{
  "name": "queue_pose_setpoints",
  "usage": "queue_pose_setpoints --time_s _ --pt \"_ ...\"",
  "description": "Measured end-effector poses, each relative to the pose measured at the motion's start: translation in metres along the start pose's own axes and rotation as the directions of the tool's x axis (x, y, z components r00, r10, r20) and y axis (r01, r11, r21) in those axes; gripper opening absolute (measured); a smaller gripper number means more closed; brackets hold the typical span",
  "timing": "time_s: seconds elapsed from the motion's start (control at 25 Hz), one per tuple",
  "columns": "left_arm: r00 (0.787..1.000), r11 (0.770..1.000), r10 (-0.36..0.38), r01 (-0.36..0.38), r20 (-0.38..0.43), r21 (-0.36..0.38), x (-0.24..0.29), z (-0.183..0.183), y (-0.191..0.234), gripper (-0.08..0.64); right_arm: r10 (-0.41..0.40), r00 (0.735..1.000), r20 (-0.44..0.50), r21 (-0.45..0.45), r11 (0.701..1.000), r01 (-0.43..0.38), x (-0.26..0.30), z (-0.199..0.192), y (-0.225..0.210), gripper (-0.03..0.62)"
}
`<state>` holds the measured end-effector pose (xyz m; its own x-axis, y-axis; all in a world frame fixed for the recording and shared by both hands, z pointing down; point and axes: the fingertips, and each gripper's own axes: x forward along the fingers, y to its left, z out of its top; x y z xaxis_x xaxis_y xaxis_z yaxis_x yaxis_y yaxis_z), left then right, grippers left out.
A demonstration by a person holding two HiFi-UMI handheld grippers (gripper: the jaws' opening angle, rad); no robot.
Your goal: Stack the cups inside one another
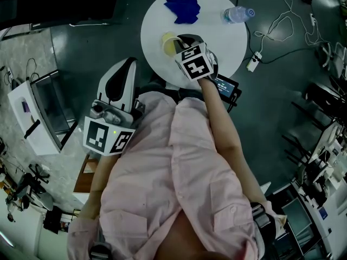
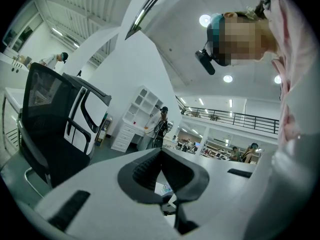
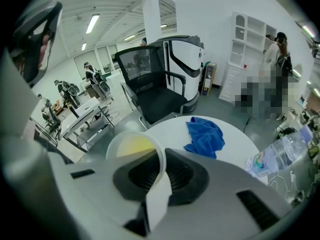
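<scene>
Right gripper (image 1: 176,47): jaws nearly together, clamped on the cup (image 1: 169,43) wall, one jaw inside the rim and one outside. The right gripper view confirms it: the thin wall runs down between the pads of the gripper (image 3: 159,173), and the cup (image 3: 136,153) mouth opens toward the camera.

Cup position: over the counter (image 1: 217,50), near its near-left edge. Whether the base touches the top, cannot tell.

The cup interior reads yellow. This may be a second cup already nested, not confirmed. No loose cup shows elsewhere on the counter.

Left gripper (image 1: 126,64): jaws together on nothing, off the counter beside the person's body.

Cloth (image 1: 182,7) at the far edge and bottle (image 1: 237,14) at the far-right edge, both well apart from the cup.

Judgement, step in hand: placing the held cup.
- Wall is thin, so grip just enough to hold; a hard squeeze would ovalise the rim.
- Level the cup before contact.
- Release only once the base is seated.
- Draw the inner jaw straight up and out, or it will drag the cup toward the near edge.
</scene>
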<state>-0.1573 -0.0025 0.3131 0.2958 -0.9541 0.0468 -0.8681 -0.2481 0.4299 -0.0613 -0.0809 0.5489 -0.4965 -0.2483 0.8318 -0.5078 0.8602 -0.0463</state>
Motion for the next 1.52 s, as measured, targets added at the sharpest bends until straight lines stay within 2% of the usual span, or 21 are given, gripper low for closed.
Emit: queue_pose_setpoints --time_s 1.04,1.52 --pt "1.000 1.000 0.013 -0.013 0.002 -0.026 -0.002 0.000 0.004 0.009 0.001 0.993 -0.120 -0.070 0.997 -0.009 0.019 -0.029 0.013 0.043" --pt "1.000 1.000 0.018 -0.018 0.005 -0.023 -0.003 -0.001 0.004 0.009 -0.009 0.995 -0.103 -0.087 0.996 0.000 0.021 -0.030 0.014 0.043"
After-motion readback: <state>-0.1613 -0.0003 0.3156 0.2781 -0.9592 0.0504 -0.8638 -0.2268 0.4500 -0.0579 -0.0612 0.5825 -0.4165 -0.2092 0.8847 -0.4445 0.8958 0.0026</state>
